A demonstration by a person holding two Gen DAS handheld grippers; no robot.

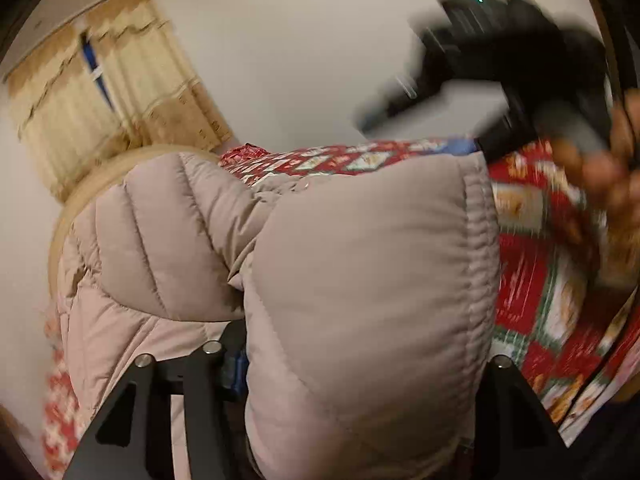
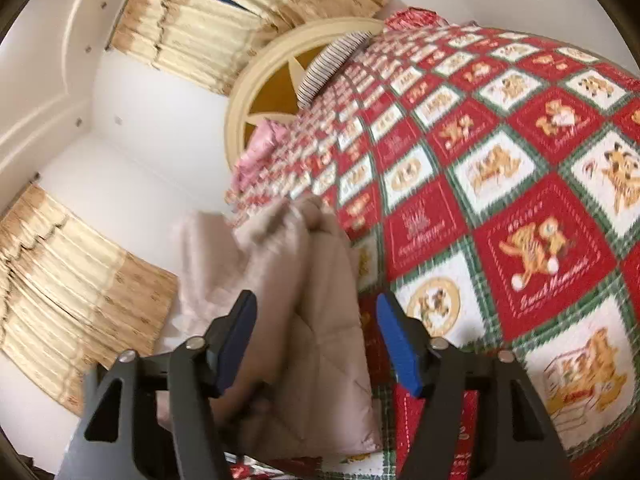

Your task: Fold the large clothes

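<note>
Right tongs (image 2: 316,340) spread over beige puffer jacket (image 2: 320,320) (untouched), left tongs' (image 1: 360,364) grip unclear

Puffer jacket (image 1: 360,280): pale beige-pink, quilted in stitched panels.
Bed quilt (image 2: 500,168): red and white squares in a green plaid grid, golden teddy bears and script in the squares.
Curtains (image 2: 188,28), 11 o'clock in right wrist view: cream with tan patterned trim.
Headboard (image 2: 256,92): cream ring, mustard centre.
Pillow (image 2: 332,64): white with dark stripes.
Gripper pads (image 2: 400,344): blue on black frame.
Walls: white.
</note>
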